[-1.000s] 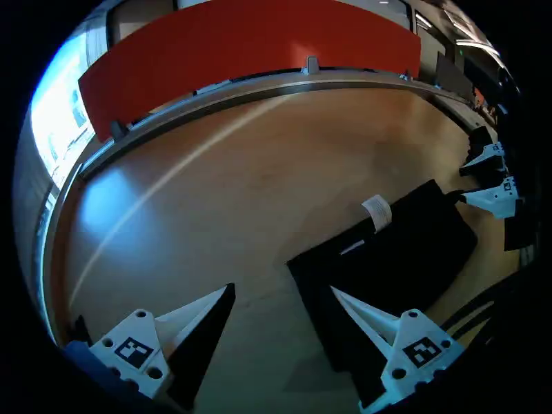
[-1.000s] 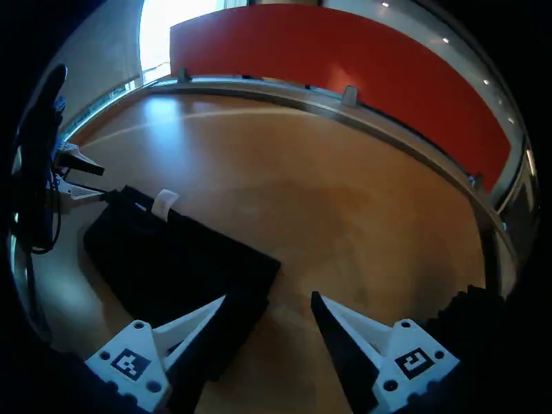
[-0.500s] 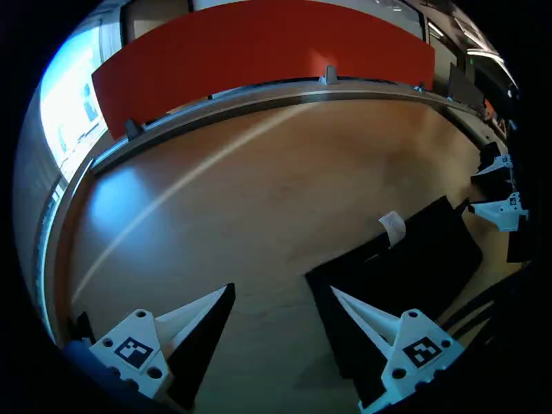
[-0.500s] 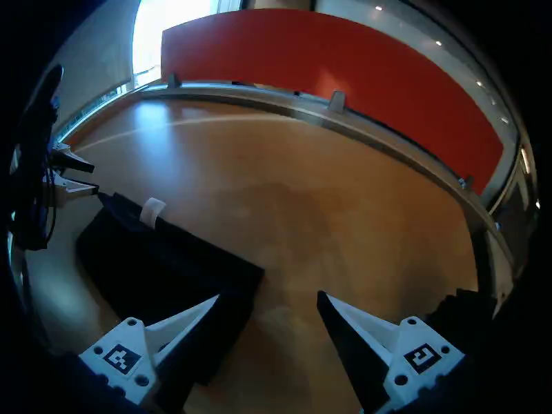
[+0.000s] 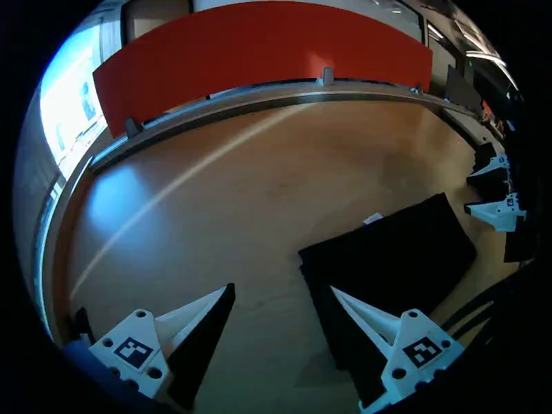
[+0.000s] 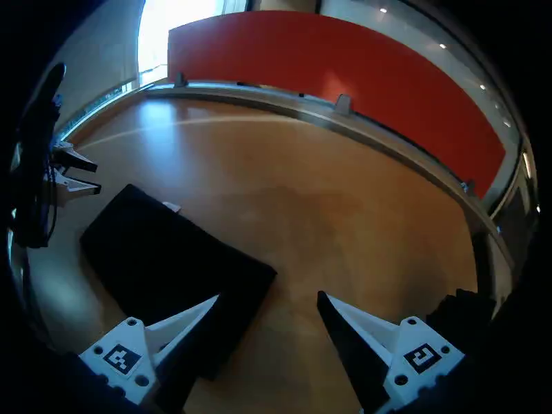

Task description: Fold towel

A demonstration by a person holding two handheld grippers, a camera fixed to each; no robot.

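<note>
Black towel [image 5: 393, 255] lies folded flat on the wooden counter [image 5: 228, 186], ahead-right of the left gripper [image 5: 281, 288], near edge behind its right finger. From the right gripper [image 6: 269, 297] it sits ahead-left, behind the left finger. Both grippers spread wide, gripping nothing; red panel [image 5: 262, 48] beyond the counter.

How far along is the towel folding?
Mostly done, it seems: the black towel lies on the wooden table as a compact folded rectangle, its white tag barely peeking out. Nothing is in hand: the left gripper and right gripper are open, empty. Perhaps one more fold or tidying remains.
</note>
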